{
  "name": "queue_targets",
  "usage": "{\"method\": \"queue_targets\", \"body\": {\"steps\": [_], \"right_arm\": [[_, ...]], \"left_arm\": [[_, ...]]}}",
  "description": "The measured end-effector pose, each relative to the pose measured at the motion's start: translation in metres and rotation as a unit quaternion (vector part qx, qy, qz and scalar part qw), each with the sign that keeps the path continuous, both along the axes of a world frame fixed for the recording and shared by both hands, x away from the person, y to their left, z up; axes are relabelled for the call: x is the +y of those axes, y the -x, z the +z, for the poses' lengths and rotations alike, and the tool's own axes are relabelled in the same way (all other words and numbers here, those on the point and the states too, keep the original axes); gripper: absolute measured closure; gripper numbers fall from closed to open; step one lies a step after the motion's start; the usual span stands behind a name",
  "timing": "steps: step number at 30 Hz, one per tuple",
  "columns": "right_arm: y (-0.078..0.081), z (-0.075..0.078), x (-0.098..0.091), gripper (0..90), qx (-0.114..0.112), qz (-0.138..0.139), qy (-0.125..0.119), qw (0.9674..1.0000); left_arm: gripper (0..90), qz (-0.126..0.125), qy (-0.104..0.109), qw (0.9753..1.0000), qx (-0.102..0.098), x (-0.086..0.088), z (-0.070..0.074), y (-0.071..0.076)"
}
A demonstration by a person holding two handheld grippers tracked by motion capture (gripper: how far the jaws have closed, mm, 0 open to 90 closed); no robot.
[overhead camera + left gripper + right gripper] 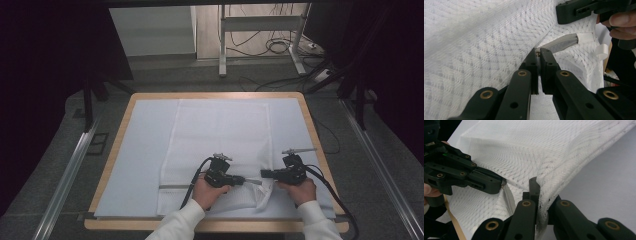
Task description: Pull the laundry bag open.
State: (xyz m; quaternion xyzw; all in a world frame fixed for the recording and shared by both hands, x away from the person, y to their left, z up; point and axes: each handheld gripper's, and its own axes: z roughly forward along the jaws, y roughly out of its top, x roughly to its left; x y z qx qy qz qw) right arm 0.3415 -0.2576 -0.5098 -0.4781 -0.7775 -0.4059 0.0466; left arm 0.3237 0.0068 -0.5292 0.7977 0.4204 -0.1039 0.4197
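Two grippers worked a white mesh bag (215,150) lying flat on the table (115,150). Left gripper (538,53) pinched what looked like the zipper pull; right gripper (539,185) clamped the mesh edge, likely bracing it against the pull.

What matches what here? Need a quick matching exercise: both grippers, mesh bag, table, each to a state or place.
1. left gripper
2. right gripper
3. mesh bag
4. table

A. wooden rim around a pale sheet
B. shut on the small metal zipper pull
C. spread flat, near corner lifted
D. shut on the bag's fabric edge

Pairs: 1-B, 2-D, 3-C, 4-A
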Motion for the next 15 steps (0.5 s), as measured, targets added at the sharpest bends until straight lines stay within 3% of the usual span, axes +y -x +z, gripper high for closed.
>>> {"method": "queue_targets", "body": {"steps": [15], "right_arm": [[0.0000, 0.0000, 0.0007, 88.1, -0.002, 0.000, 0.005, 1.0000]], "left_arm": [[86.4, 0.003, -0.002, 1.0000, 0.000, 0.0089, -0.0022, -0.0009]]}}
